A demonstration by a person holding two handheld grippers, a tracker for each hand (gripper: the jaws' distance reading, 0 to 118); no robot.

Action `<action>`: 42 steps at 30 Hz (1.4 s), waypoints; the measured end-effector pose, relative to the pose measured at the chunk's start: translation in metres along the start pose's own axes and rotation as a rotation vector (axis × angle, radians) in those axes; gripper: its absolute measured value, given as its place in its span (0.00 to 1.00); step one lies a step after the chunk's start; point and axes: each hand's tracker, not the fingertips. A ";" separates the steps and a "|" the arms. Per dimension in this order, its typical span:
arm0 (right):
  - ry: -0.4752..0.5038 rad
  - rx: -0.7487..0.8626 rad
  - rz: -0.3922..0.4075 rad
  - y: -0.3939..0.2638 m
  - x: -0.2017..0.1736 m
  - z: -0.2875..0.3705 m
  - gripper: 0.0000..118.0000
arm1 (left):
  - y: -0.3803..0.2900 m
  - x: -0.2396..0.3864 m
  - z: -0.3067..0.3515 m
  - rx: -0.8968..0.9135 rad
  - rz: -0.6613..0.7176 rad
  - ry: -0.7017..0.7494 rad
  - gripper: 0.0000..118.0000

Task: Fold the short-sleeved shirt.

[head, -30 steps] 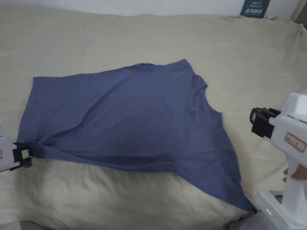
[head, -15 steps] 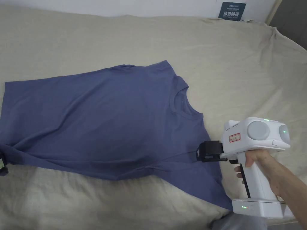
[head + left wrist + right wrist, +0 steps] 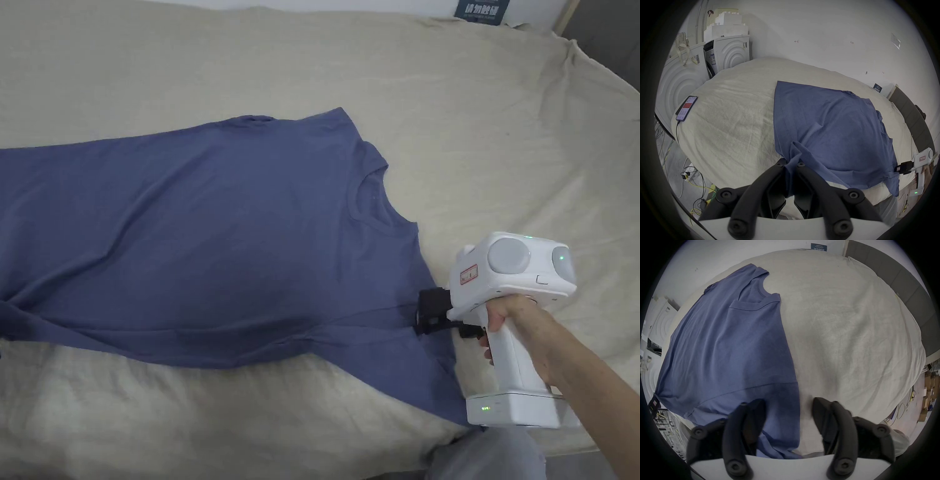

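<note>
A blue short-sleeved shirt (image 3: 219,237) lies spread on a beige sheet, collar toward the right. In the left gripper view the shirt (image 3: 826,126) has a bunched hem corner pinched between the jaws of my left gripper (image 3: 790,164), which is shut on it. My right gripper (image 3: 428,312) sits at the shirt's near right edge by the sleeve seam. In the right gripper view my right gripper (image 3: 788,404) stands open, its jaws astride the edge of the shirt (image 3: 724,340), one over cloth, one over sheet.
The beige sheet (image 3: 500,125) covers a wide soft surface with room on the right. A phone (image 3: 686,108) on a cable lies at its far left edge. White washing machines (image 3: 730,52) stand beyond it. Cables (image 3: 693,186) trail on the floor.
My right gripper has come in from the right and lowered onto the shirt's near right edge. The head camera has swung right, so my left gripper has left its picture.
</note>
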 end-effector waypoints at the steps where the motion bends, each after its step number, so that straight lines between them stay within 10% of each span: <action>1: -0.005 0.000 0.005 0.000 -0.001 0.002 0.29 | 0.000 0.000 -0.001 -0.003 -0.004 0.000 0.03; 7: 0.020 -0.021 -0.012 0.003 -0.008 -0.002 0.03 | -0.001 0.001 -0.002 -0.010 -0.001 -0.006 0.03; 25: 0.270 0.136 -0.053 0.011 0.023 0.084 0.00 | 0.017 -0.017 0.011 0.030 0.143 -0.089 0.03; 42: 0.128 0.359 0.016 0.107 -0.027 0.106 0.00 | 0.085 -0.018 -0.019 0.088 0.212 -0.056 0.02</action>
